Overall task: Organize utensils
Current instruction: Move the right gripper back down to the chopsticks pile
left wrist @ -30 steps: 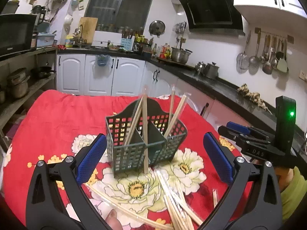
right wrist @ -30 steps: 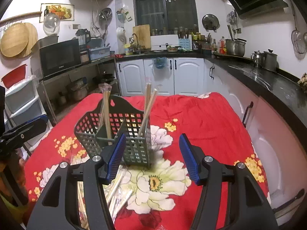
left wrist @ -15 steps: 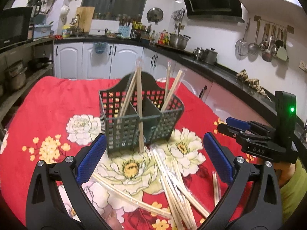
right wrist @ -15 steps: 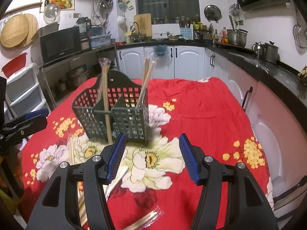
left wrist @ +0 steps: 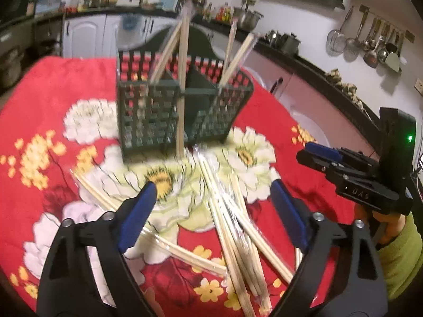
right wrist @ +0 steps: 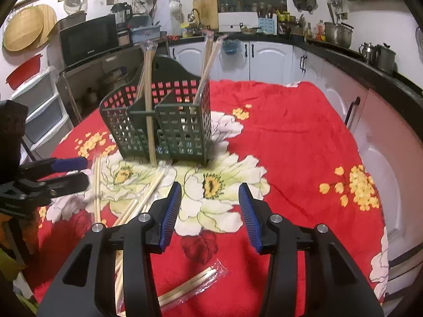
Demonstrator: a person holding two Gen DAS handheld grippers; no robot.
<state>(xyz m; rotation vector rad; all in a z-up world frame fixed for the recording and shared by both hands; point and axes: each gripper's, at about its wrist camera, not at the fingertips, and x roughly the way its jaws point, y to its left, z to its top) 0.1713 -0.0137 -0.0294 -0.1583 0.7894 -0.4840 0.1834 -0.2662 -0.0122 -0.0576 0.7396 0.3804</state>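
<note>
Hovering, apparently, left gripper (left wrist: 211,206) agape.

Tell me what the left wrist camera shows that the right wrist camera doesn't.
Only the left wrist view shows the ladles hanging on the wall and the whole fan of loose chopsticks. Only the right wrist view shows the microwave and a wrapped pair of chopsticks near the camera. Both show the green basket on the red flowered cloth, with chopsticks standing in it.
</note>
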